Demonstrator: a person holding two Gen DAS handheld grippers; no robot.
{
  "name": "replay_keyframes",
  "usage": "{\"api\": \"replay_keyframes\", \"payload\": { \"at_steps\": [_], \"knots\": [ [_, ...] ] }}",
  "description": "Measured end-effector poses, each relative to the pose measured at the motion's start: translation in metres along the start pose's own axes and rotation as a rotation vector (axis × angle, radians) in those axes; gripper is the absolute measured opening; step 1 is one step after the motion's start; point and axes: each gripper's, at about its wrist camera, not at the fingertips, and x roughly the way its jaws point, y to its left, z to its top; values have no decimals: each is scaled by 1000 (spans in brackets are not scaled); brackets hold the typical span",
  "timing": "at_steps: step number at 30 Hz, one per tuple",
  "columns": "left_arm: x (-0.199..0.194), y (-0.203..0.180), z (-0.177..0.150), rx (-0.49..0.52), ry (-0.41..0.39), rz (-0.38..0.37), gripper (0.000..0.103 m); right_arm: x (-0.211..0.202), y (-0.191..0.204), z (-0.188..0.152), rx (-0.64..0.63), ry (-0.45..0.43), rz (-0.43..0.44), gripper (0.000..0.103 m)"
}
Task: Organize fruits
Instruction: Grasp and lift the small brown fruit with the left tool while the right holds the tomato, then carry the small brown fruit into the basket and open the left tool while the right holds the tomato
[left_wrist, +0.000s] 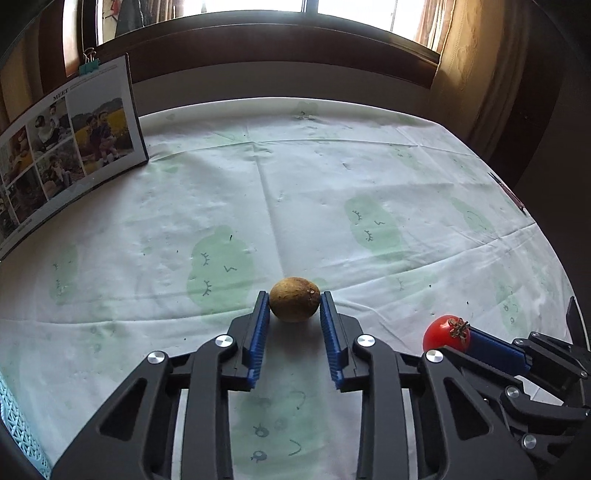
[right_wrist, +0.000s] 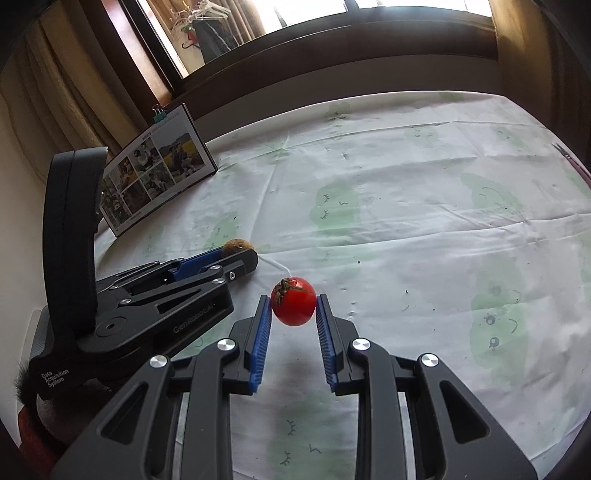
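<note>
Kiwi (left_wrist: 294, 300) skin was matt, rough; tomato (right_wrist: 294, 301) glossy, smooth. Tablecloth (left_wrist: 332, 177) was creased cloth. Left gripper (left_wrist: 294, 306) pads (left_wrist: 258, 332) were ribbed blue plastic.

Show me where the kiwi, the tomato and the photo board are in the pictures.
kiwi (left_wrist: 294, 299), left wrist view, middle of its brown skin.
tomato (right_wrist: 294, 308), right wrist view, red front below the stem.
photo board (left_wrist: 74, 140), left wrist view, on the printed photos.
</note>
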Motion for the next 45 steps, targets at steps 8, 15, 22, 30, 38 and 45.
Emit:
{"api": "replay_keyframes", "payload": {
  "at_steps": [8, 15, 22, 30, 38, 45],
  "knots": [
    [-13, 1, -8, -8, -19, 10, 29, 1, 0, 0, 4, -3, 0, 25],
    [-46, 11, -18, -28, -79, 66, 29, 1, 3, -2, -5, -2, 13, 25],
    [-84, 32, -34, -86, -137, 112, 29, 3, 10, -5, -26, 0, 19, 25],
    [-132, 63, -58, -156, -212, 185, 29, 5, 16, -10, -45, 3, 14, 25],
    [-180, 113, -96, -265, -241, 273, 29, 1, 33, -13, -76, 6, 30, 25],
    [-207, 150, -127, -331, -236, 365, 29, -4, 61, -18, -111, 9, 75, 25]
  ]
}}
